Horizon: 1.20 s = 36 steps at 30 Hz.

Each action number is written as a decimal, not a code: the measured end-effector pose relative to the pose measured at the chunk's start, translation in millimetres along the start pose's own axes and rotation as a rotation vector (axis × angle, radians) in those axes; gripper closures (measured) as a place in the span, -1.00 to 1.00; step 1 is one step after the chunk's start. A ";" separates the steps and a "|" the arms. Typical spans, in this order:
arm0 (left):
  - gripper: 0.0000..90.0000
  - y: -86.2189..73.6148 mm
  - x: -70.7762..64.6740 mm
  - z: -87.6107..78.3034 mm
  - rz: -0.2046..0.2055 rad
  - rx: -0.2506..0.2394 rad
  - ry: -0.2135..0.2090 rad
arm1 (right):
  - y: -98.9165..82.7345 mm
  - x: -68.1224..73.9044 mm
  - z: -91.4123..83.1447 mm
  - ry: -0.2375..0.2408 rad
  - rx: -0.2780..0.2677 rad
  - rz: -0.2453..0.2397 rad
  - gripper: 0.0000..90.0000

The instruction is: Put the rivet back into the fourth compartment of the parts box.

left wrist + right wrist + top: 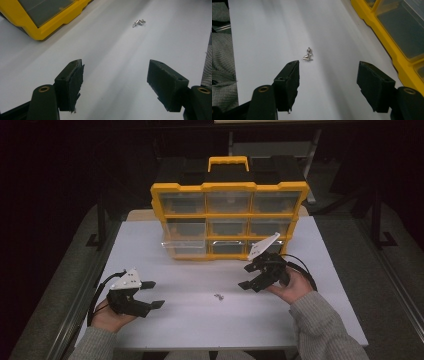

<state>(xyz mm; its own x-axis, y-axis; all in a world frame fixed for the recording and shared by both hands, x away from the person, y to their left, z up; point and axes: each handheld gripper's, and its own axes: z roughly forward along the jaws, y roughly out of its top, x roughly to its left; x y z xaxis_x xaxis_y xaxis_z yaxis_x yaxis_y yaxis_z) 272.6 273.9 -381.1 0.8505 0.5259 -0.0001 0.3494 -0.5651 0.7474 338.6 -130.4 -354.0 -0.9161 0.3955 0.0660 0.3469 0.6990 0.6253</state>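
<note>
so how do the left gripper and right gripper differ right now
The left gripper lies near the table's front left, far from the yellow organizer; the right gripper sits right of centre, just in front of it. The left gripper's grey plate lies fairly flat; the right gripper's tilts up steeply. The small screws lie closer to the right gripper. Both have jaws open, holding nothing.

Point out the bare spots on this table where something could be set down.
Bare white table lies left of the yellow drawer organiser, and along the near edge between the two grippers, past the small metal screws. It is crowded on the right, where the right gripper hangs close to the organiser.
</note>
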 end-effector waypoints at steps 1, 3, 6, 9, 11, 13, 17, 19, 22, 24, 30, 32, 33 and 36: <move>-0.36 -0.1 -0.2 0.0 0.001 0.000 0.000 | 1.8 0.5 1.6 0.010 0.002 0.003 -0.24; -0.36 -0.1 0.1 0.0 0.001 -0.002 0.001 | 4.9 0.1 4.9 0.010 0.006 -0.010 -0.22; -0.36 -0.2 0.9 -0.2 0.005 -0.006 0.005 | 8.3 -0.9 8.9 0.017 0.012 -0.030 -0.19; -0.36 -0.6 1.4 -0.4 0.007 0.003 0.006 | 11.7 -1.5 10.9 0.027 0.011 -0.032 -0.15; -0.36 -0.1 1.3 0.0 0.006 -0.002 0.007 | 14.2 -2.3 12.0 0.032 0.013 -0.038 -0.13; -0.36 0.3 0.7 0.1 0.008 -0.005 0.009 | 16.8 -2.4 12.9 0.037 0.013 -0.042 -0.10; -0.36 0.5 0.2 -0.1 0.007 -0.006 0.009 | 19.9 -2.3 16.8 0.047 0.020 -0.042 -0.06; -0.36 0.4 0.8 -0.1 0.011 -0.004 0.011 | 20.9 -2.8 19.4 0.050 0.022 -0.046 -0.02; -0.36 0.5 1.0 -0.4 0.009 -0.007 0.012 | 22.0 -3.9 23.5 0.061 0.021 -0.049 0.01; -0.36 0.6 1.5 -0.3 0.011 -0.007 0.013 | 22.8 -4.4 26.7 0.066 0.026 -0.048 0.03; -0.36 0.5 1.6 0.6 0.014 -0.003 0.011 | 25.1 -5.6 35.2 0.087 0.037 -0.057 0.10; -0.36 0.0 1.3 0.2 0.015 -0.001 0.014 | 25.8 -5.3 37.9 0.089 0.040 -0.058 0.12; -0.36 -0.1 1.1 -0.2 0.014 -0.004 0.015 | 26.3 -5.4 39.5 0.092 0.041 -0.060 0.12; -0.36 -0.2 1.2 -1.4 0.004 -0.009 0.017 | 27.5 -5.3 44.8 0.101 0.048 -0.066 0.15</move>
<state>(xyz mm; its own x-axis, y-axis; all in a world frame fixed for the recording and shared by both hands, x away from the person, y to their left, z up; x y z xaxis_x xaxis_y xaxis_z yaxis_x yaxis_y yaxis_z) 273.1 275.6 -380.4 0.8454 0.5339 0.0143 0.3419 -0.5616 0.7534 362.0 -86.6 -372.0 -0.9518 0.2879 0.1055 0.2926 0.7500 0.5932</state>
